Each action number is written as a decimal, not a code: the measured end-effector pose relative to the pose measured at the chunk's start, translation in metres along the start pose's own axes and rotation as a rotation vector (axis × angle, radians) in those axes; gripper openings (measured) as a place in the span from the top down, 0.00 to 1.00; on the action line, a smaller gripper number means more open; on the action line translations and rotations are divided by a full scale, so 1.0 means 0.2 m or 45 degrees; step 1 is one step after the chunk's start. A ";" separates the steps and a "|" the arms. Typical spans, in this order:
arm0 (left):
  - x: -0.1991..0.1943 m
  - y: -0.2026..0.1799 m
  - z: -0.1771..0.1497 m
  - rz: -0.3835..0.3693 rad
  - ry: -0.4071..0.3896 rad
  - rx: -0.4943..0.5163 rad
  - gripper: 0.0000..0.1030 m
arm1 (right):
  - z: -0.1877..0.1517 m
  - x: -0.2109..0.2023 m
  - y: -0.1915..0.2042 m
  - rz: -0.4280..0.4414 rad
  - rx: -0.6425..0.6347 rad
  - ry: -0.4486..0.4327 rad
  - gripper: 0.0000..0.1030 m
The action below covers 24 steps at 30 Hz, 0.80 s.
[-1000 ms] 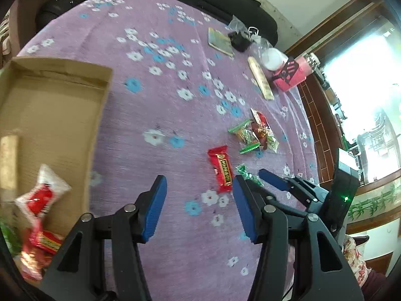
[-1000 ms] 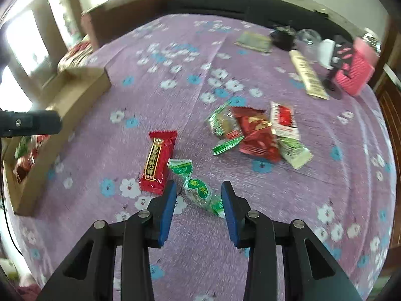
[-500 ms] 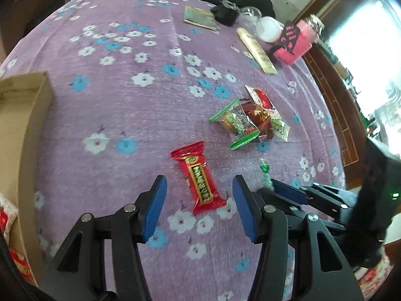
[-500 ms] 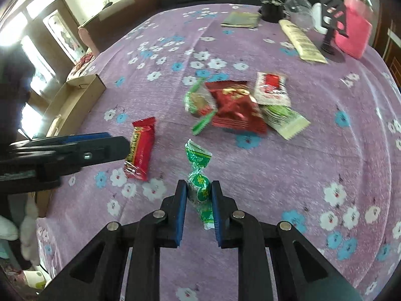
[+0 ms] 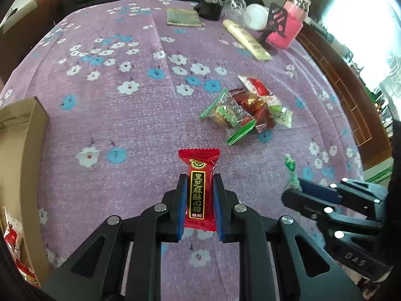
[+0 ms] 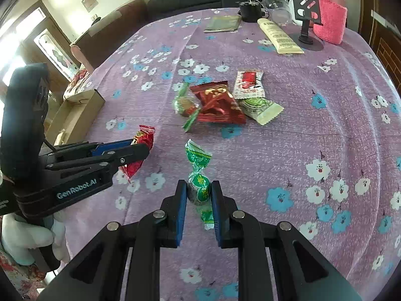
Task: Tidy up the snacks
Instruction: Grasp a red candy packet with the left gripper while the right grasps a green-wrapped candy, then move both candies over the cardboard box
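The left gripper [image 5: 199,195] has just closed its fingers on a red candy bar [image 5: 198,190] with gold Chinese characters; this gripper's side reads "GenRobot.AI". The right gripper [image 6: 199,195], to the right of the bar, pinches a green wrapped candy [image 6: 199,185].

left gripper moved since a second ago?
Yes. The left gripper swung away from the cardboard box toward the snack pile; its jaws have just been closing and now clamp the red candy bar.

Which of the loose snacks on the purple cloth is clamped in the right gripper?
The green twist-wrapped candy, pinched between the right gripper pads. The red bar sits in the left gripper; the other packets lie untouched in a pile further back.
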<state>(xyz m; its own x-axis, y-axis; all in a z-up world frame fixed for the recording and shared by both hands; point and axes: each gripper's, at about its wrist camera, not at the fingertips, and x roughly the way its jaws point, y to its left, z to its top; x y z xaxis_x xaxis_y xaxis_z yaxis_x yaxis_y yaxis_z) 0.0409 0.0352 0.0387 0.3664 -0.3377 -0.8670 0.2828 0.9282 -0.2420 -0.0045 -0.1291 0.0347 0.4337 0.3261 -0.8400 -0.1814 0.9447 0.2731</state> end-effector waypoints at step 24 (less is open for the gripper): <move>-0.69 1.15 -0.18 0.160 -0.199 -0.362 0.80 | 0.23 0.24 1.14 0.313 -0.143 0.032 0.83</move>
<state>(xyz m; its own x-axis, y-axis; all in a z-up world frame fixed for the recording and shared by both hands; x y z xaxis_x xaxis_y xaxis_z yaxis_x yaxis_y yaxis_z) 0.0240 0.2997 0.0867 0.5203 -0.2173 -0.8259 -0.0237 0.9630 -0.2683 0.0157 0.1046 0.0780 0.3429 0.5432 -0.7664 -0.3762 0.8270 0.4179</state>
